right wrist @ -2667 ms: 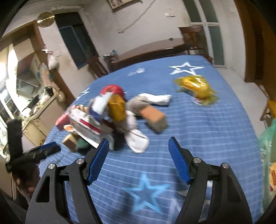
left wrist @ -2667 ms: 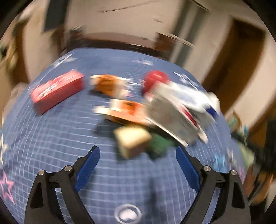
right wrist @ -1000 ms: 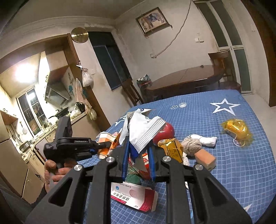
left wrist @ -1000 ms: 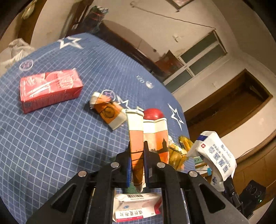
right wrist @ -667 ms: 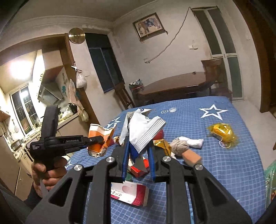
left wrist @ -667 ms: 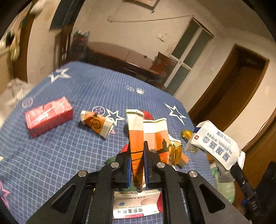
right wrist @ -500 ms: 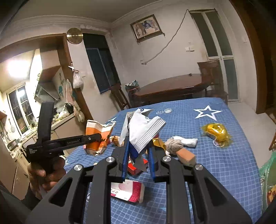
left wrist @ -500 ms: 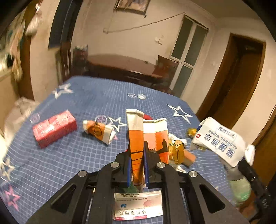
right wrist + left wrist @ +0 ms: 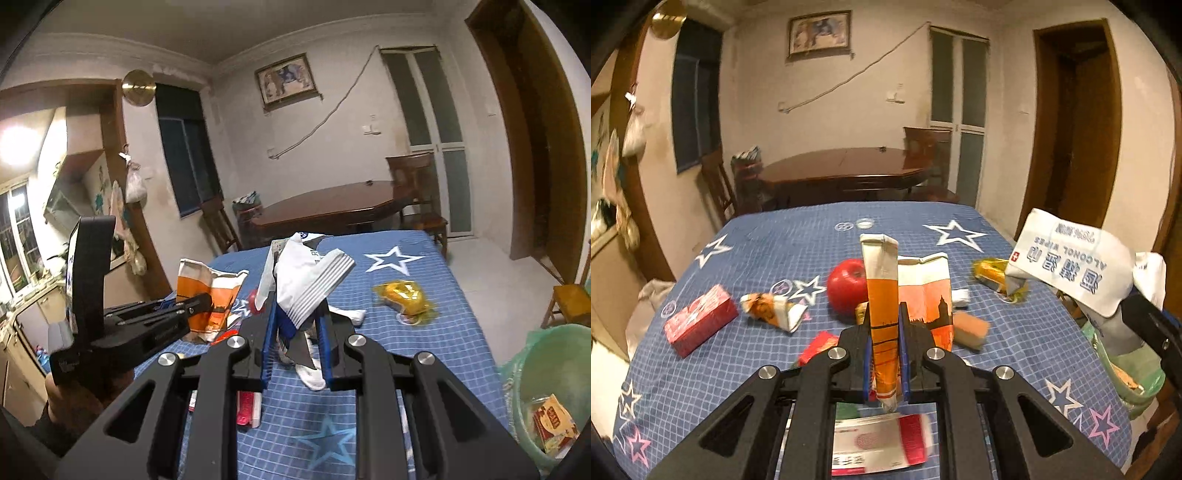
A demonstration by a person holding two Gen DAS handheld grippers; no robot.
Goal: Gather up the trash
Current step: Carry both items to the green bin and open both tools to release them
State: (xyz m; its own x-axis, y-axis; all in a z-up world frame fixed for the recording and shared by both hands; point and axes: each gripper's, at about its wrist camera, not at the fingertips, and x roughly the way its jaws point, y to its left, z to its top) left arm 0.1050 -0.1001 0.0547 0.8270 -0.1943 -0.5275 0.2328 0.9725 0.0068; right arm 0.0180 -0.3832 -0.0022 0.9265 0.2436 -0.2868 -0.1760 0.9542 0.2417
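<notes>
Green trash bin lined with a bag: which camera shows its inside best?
The right wrist view: the green bag-lined trash bin opens toward the camera, with a red-and-yellow wrapper inside. The left wrist view catches only its outer side, partly behind the right gripper.

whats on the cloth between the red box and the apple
A crumpled orange and white carton lies between the red box and the apple, shown in the left wrist view.
</notes>
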